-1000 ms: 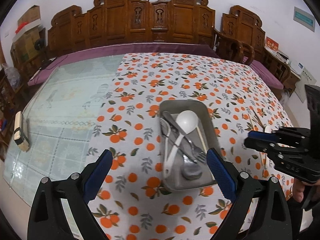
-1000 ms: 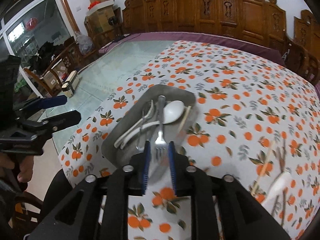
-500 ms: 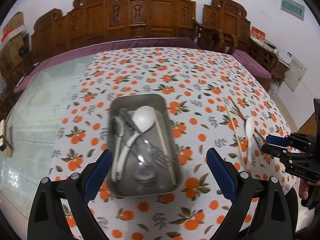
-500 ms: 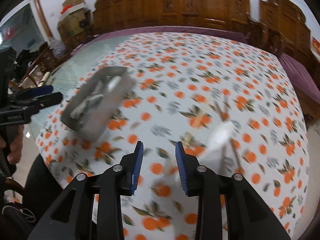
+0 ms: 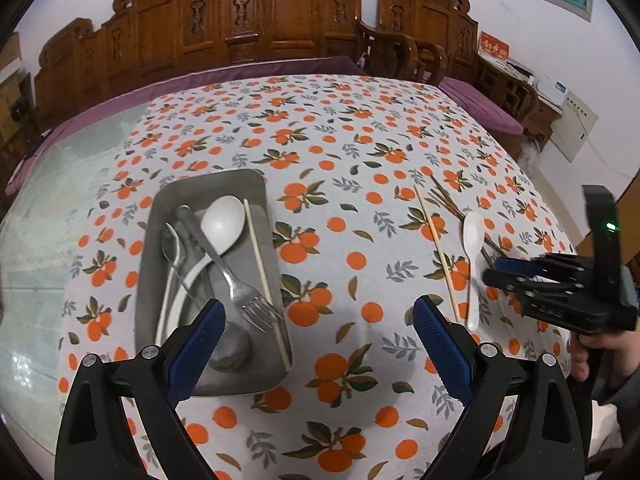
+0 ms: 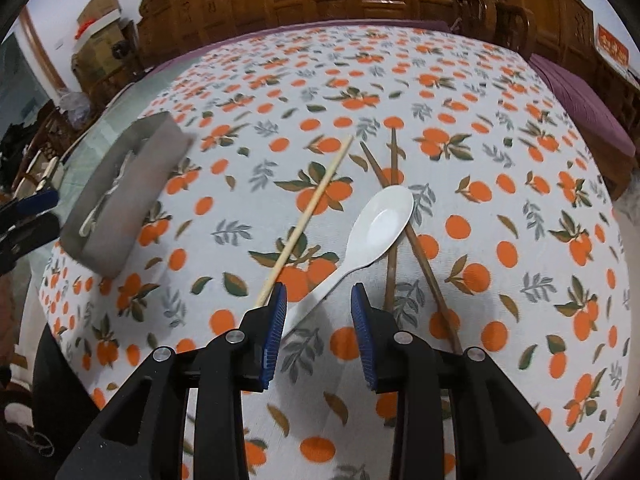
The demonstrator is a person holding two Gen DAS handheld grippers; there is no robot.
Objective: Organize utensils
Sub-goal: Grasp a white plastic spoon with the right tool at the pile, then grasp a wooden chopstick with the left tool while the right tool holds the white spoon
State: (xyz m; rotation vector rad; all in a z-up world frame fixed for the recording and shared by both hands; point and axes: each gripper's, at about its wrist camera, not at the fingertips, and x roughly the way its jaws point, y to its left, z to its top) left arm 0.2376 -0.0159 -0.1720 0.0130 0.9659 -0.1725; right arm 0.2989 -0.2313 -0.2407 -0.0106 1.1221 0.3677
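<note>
Bench [image 5: 340,128]: orange-print cloth, carved wooden chairs [image 5: 280,20] along far edge.
Tray [image 5: 256,184]: near left edge, holding cutlery.
White spoon [image 6: 384,220]: loose toward right edge.
Right claw [image 6: 318,300]: partly open, empty, over spoon handle.
Left claw [image 5: 316,340]: wide open, empty.

A matt metal tray [image 5: 208,188], glossy white spoon [image 6: 384,216] and wooden chopsticks [image 6: 394,184] on printed cloth [image 6: 500,128].

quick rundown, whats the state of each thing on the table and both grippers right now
metal tray: on the cloth, holding utensils
fork: in the tray, atop the others
white spoon: loose on the cloth, bowl up, across the dark chopsticks
light chopstick: loose on the cloth
dark chopsticks: loose, crossed
left gripper: open wide, empty
right gripper: open, empty, over the spoon's handle
</note>
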